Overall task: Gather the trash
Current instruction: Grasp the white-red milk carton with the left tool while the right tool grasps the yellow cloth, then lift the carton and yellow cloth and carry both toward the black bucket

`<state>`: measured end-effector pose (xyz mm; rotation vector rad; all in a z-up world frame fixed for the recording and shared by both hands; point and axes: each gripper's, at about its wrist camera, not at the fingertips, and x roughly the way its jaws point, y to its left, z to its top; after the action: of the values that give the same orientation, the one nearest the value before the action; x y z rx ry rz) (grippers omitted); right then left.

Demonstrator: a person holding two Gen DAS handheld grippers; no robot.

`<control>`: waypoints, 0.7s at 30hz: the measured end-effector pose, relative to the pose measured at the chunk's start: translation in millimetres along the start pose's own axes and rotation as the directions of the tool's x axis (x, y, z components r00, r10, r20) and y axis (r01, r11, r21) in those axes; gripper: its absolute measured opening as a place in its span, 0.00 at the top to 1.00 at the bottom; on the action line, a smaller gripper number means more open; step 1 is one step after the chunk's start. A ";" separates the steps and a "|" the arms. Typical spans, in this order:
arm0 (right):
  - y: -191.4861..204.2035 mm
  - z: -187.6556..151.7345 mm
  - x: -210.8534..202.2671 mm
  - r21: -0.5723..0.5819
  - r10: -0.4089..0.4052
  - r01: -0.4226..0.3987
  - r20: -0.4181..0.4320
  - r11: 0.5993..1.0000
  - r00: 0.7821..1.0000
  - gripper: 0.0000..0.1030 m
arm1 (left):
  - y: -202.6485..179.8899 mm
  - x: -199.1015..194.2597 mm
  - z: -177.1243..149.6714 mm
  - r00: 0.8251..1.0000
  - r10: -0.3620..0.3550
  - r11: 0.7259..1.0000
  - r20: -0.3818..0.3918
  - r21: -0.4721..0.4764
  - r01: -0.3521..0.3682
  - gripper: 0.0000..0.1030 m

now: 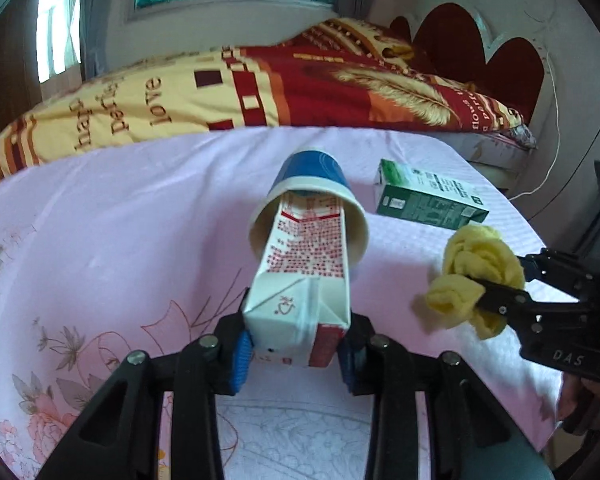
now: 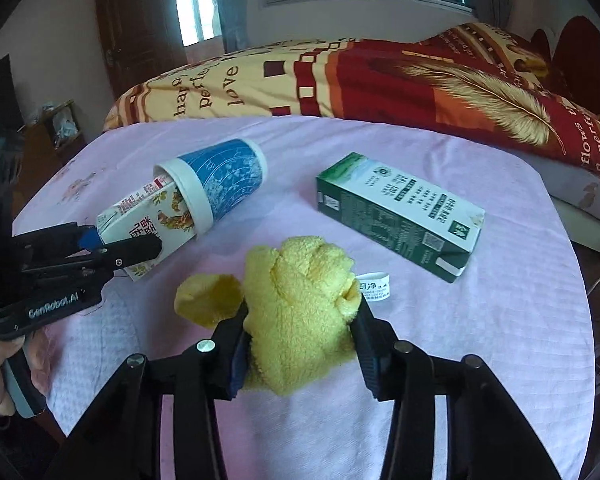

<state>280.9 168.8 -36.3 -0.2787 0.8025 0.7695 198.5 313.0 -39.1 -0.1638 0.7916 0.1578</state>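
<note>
The left gripper (image 1: 296, 344) clamps a white-and-red printed carton (image 1: 300, 280), whose far end sits inside a tipped blue-and-white paper cup (image 1: 312, 184). At right, the right gripper (image 2: 300, 344) pinches a crumpled yellow fleecy cloth (image 2: 300, 304). A green-and-white rectangular carton (image 2: 400, 216) lies far right on the pink tablecloth (image 2: 500, 340).

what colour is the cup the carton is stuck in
Blue patterned body with a white rim band on the paper cup, clearest in the right wrist view.

Counts, placed from the paper cup (image 2: 216, 184): one cup, lying on its side. Cartons, two: red-and-white carton (image 1: 300, 276) with its end inside the cup; green carton (image 2: 400, 212) well to the cup's right. Yellow cloth (image 2: 300, 316), one, nearer than the cup.
</note>
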 end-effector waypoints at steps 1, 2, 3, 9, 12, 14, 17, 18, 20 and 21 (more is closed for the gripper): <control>0.8 -1.2 0.0 0.000 0.007 -0.007 -0.005 1.000 1.000 0.54 | 4.0 4.1 0.0 0.999 -0.029 0.999 -0.041 -0.045 0.027 0.65; 2.3 -2.1 -2.4 -0.001 0.029 -0.029 -0.001 1.000 1.000 0.54 | 0.1 -7.2 -1.4 0.999 -0.043 0.998 0.005 -0.038 0.043 0.64; 5.4 -2.5 -7.4 -0.015 0.039 -0.038 0.018 0.999 0.999 0.54 | -6.6 -11.3 -0.3 0.999 -0.015 1.000 0.036 0.004 0.015 0.64; 9.2 -5.3 -13.0 -0.050 0.012 -0.011 0.021 0.999 1.000 0.54 | 2.3 -8.8 -20.6 0.999 -0.022 1.000 -0.034 0.008 0.023 0.64; 6.0 -8.5 -14.6 -0.029 0.022 -0.021 0.019 0.999 1.000 0.54 | 4.4 -12.7 -29.1 0.999 -0.036 0.999 -0.025 -0.009 0.036 0.64; 7.0 -12.5 -17.8 -0.032 0.020 -0.019 0.017 0.999 1.000 0.54 | 3.2 -11.6 -32.7 0.999 -0.008 1.000 -0.041 -0.014 0.008 0.64; 8.5 -17.8 -25.3 -0.035 0.018 -0.017 0.019 0.999 1.000 0.54 | -2.8 -23.6 -25.7 1.000 -0.018 1.000 -0.017 -0.026 0.018 0.64; 7.9 -19.5 -28.9 -0.031 0.017 -0.016 0.023 0.999 1.000 0.54 | -5.6 -28.4 -23.2 1.000 -0.023 0.999 -0.013 -0.026 0.023 0.64; 7.1 -24.7 -39.4 -0.022 0.013 -0.012 0.038 1.000 0.999 0.54 | -8.9 -37.3 -26.6 1.000 -0.025 0.999 -0.001 -0.022 0.025 0.64; 7.3 -27.9 -45.9 -0.021 0.009 -0.008 0.047 1.000 0.999 0.54 | -12.2 -43.5 -32.2 1.000 -0.021 1.000 0.001 -0.017 0.021 0.64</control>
<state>240.0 136.6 -21.2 -0.2750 0.7517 0.7900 148.5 291.0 -29.0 -0.1878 0.7874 0.1446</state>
